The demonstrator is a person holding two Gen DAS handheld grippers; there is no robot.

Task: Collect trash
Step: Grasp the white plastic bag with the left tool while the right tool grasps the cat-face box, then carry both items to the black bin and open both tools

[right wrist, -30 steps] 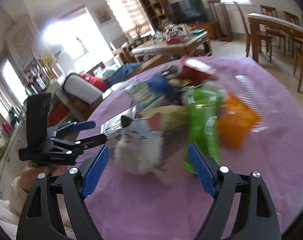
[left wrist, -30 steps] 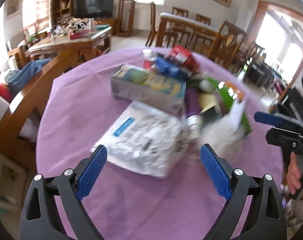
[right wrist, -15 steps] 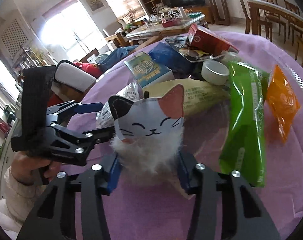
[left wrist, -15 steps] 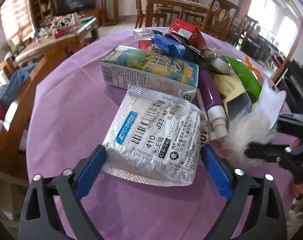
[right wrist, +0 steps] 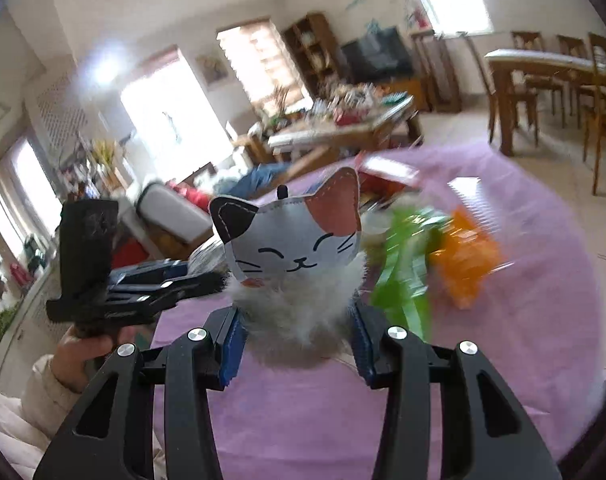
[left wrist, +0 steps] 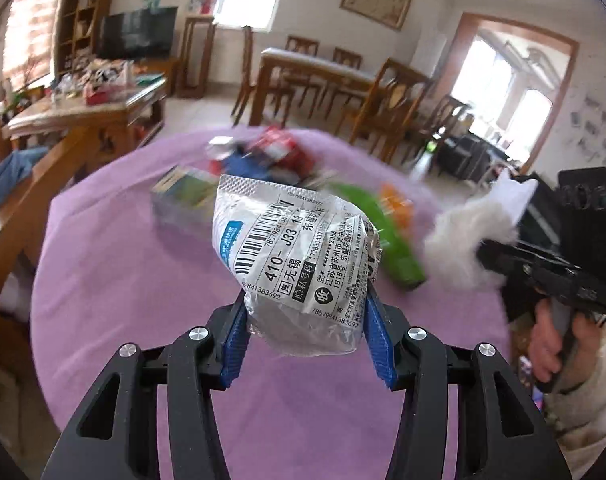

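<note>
Purple tablecloth [left wrist: 115, 280], litter perhaps motion-blurred

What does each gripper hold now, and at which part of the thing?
The closing left gripper pinches the crumpled silver mailer bag at its lower end. The right gripper clamps the fluffy white cat-face toy by its furry bottom.

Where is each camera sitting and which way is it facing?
Left wrist: on the left tongs, facing across the purple-clothed round table; its jaws, closing, grip a crumpled silver mailer bag.
Right wrist: on the right tongs, facing the same table; clamps a fluffy white cat-face toy.
Shared: the green wrapper, and each other's tongs.
</note>
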